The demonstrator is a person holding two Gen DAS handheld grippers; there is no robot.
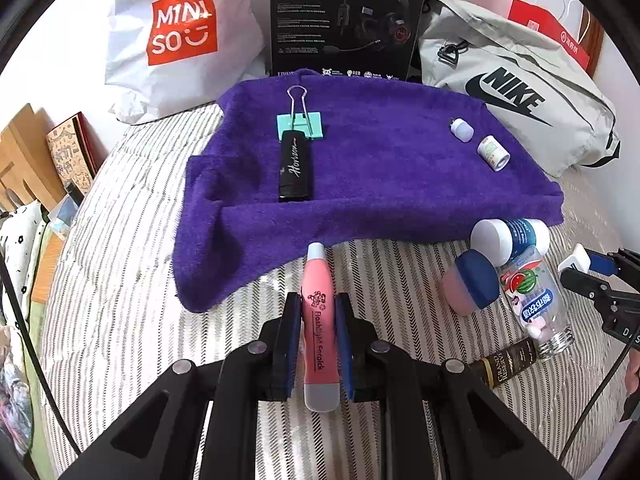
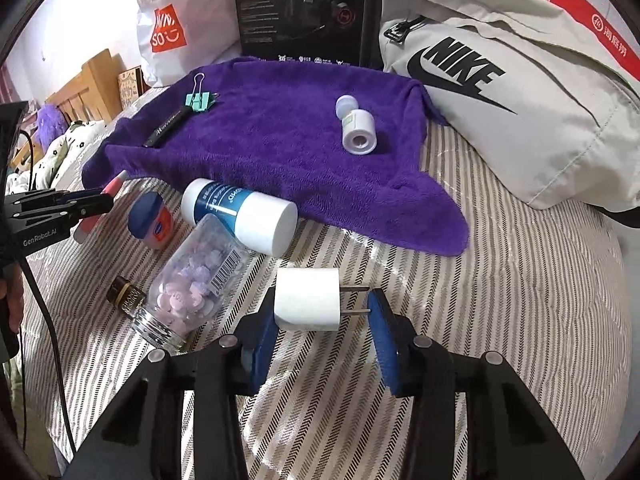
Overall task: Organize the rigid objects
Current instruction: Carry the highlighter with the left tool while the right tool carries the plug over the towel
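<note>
While the striped bed [image 1: 132,240] carries everything, a purple towel [image 1: 380,184] lies across its far half, in front of a white Miniso bag [image 1: 180,36], a black headset box [image 1: 344,16] and a grey Nike bag [image 1: 520,96]. On the towel's left part a mint binder clip [image 1: 300,124] touches the far end of a black tube [image 1: 295,166]; toward the towel's right edge sit a small white cap [image 1: 462,129] and a small white bottle [image 1: 493,153], close together. The left tongs [image 1: 318,320] are clamped on a pink flashlight pen [image 1: 319,332], which lies along the bed just below the towel's near edge, its grey tip almost meeting the cloth. Right of it, near the towel's near right corner, a blue-lidded pink jar [image 1: 472,284], a white and blue bottle [image 1: 508,240], a clear bottle of tablets [image 1: 536,304] and a small dark bottle [image 1: 508,362] cluster together on their sides, several touching. Farther right the right tongs [image 2: 320,312] are closed on a white plug adapter [image 2: 308,304]: the left pad presses its body and the right pad meets the tips of its two prongs, just above the striped bed cover.
</note>
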